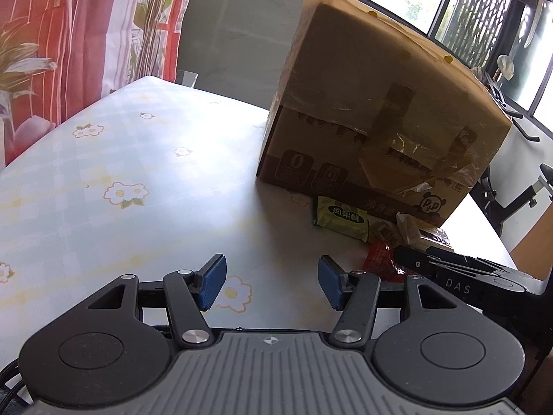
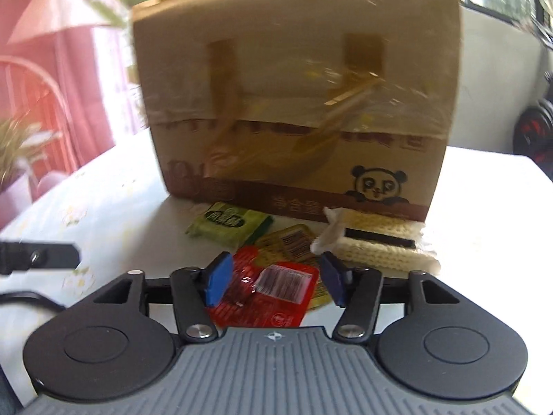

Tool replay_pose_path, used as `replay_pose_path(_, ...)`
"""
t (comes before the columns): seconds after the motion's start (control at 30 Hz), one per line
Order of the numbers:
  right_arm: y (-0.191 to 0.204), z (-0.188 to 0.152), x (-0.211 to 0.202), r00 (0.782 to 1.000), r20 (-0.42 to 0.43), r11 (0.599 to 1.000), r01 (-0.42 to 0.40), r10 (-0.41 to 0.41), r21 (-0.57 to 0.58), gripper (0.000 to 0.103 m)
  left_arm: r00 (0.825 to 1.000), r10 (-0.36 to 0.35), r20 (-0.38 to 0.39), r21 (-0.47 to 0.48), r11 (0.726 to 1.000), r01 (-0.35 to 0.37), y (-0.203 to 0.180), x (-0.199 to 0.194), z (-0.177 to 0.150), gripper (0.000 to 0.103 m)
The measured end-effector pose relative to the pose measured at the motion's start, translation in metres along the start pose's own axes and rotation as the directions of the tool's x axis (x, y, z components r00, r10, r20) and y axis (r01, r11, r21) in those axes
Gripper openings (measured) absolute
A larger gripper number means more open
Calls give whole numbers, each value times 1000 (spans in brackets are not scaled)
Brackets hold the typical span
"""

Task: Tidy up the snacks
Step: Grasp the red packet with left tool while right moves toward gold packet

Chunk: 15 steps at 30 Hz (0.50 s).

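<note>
A taped cardboard box (image 2: 293,103) with a panda print stands on the tabletop (image 1: 121,180), which wears a pale checked cloth with small white flowers; the snacks lie in a loose cluster at the foot of the box's printed face, towards the table's right edge as the left wrist view shows it. A green pastry packet (image 2: 230,224) lies nearest the box, its far edge just at the box's base; a yellow packet (image 2: 290,242) with a barcode sits just in front of it; a red packet (image 2: 266,294) with a barcode label overlaps the yellow one on the near side; a pale cracker pack (image 2: 376,245) in clear wrap lies to their right, against the box.

The right gripper (image 2: 273,278) hangs over the red packet with its blue pads spread to either side of it and not pressing it; the jaws are released. The left gripper (image 1: 273,283) is held above bare cloth, its pads standing apart with nothing between them, well to the left of the snacks.
</note>
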State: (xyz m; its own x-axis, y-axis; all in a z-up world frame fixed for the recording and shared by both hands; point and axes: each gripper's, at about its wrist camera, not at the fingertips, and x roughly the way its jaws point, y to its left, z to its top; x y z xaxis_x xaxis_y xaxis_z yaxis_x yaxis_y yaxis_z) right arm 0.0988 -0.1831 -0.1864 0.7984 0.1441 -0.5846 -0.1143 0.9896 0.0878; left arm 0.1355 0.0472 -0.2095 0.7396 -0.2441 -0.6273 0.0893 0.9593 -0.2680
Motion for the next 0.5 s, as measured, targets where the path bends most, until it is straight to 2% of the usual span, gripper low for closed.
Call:
replay_pose_path(0.13, -1, -2, 9, 1000, -18, 1000, -15, 15, -22, 63, 1000, -4, -12, 23, 1000, 5, -6, 3, -1, 61)
replay_pose_path(0.23, 1, -5, 20, 997, -69, 999, -33, 30, -43, 73, 1000, -6, -12, 37, 999, 7, -9, 2, -2, 61)
replay_pose_path(0.33, 4, -6, 19, 997, -68, 996, -43, 38, -72, 73, 1000, 3, -11, 34, 999, -3, -8, 1, -3, 61)
replay_pose_path(0.37, 6, -7, 19, 997, -66, 995, -48, 42, -86, 72, 1000, 6, -11, 34, 999, -6, -7, 0, -3, 61)
replay_pose_path(0.5, 19, -13, 10, 998, -41, 984, -63, 57, -167, 54, 1000, 9, -9, 42, 999, -8, -11, 0, -4, 61)
